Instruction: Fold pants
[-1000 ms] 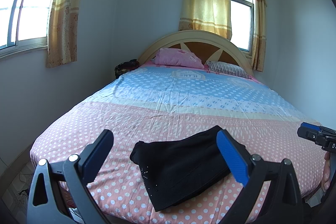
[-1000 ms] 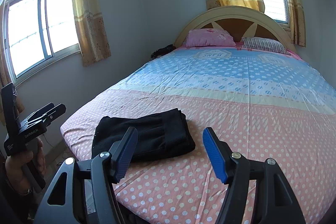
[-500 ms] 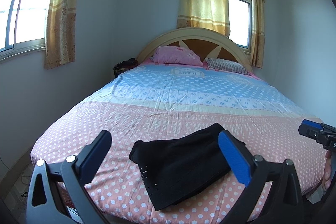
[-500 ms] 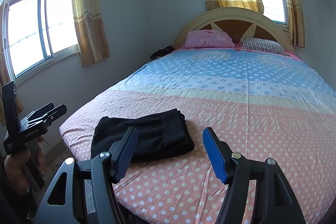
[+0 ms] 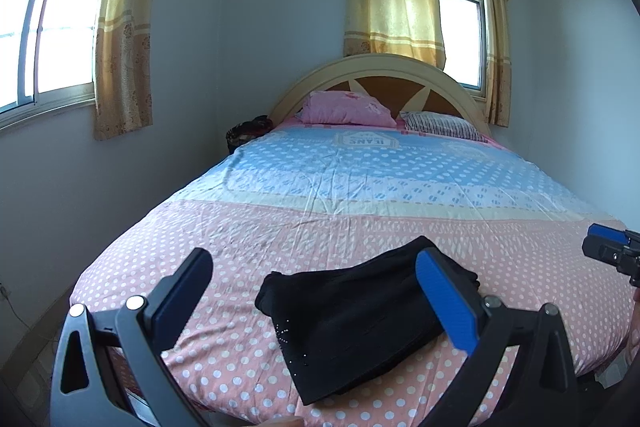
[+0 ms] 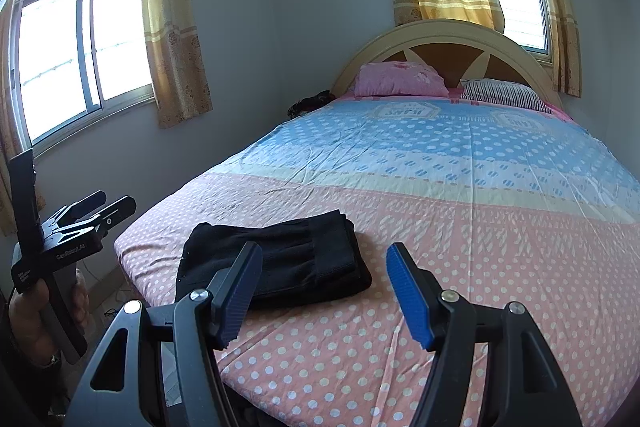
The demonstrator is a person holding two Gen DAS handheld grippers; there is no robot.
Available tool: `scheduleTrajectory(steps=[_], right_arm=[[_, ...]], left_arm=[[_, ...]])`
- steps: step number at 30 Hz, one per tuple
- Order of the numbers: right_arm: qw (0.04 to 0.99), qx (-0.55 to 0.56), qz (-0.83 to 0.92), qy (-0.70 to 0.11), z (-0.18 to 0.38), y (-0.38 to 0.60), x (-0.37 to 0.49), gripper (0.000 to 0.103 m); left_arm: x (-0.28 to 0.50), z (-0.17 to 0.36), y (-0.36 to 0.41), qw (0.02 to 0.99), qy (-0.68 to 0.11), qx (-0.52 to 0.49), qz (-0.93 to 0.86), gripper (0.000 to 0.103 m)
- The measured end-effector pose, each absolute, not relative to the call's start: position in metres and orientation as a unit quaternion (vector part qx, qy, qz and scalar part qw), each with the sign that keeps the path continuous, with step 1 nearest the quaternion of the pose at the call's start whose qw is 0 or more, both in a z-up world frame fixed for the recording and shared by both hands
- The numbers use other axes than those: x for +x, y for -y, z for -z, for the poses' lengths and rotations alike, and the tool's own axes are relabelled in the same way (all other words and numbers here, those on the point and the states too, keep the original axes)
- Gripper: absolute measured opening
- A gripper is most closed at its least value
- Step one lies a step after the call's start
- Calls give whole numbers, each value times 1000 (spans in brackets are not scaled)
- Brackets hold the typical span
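Little is changed since earlier: folded pants [image 5: 360, 315] are seen ahead between the left gripper [image 5: 316, 303]'s spread jaws, ahead-left of the right gripper [image 6: 324, 291]'s, also apart.

Left gripper [image 5: 316, 301]: we hold it level with its jaws spread wide and nothing between them; in the right wrist view it sits at our far left, gripped by our hand [image 6: 38, 319] around its handle.

Right gripper [image 6: 326, 293]: jaws parted wide, empty, pointing forward; only its blue-tipped front shows at the right edge of the left wrist view.
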State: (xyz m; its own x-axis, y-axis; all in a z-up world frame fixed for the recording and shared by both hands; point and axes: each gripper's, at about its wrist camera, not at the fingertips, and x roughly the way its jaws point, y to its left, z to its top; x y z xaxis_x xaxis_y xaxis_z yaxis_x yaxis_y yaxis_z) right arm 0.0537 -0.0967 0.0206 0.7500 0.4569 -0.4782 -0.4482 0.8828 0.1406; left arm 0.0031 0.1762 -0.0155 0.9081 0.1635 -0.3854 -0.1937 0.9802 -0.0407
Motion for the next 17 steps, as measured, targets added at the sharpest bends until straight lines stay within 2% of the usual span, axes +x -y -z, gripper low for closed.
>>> scheduleTrajectory(steps=[17], right_arm=[[935,9,-238,-264,-14,103,53,66]], left_arm=[[5,23,-175,976,-195,-31,-88,103]])
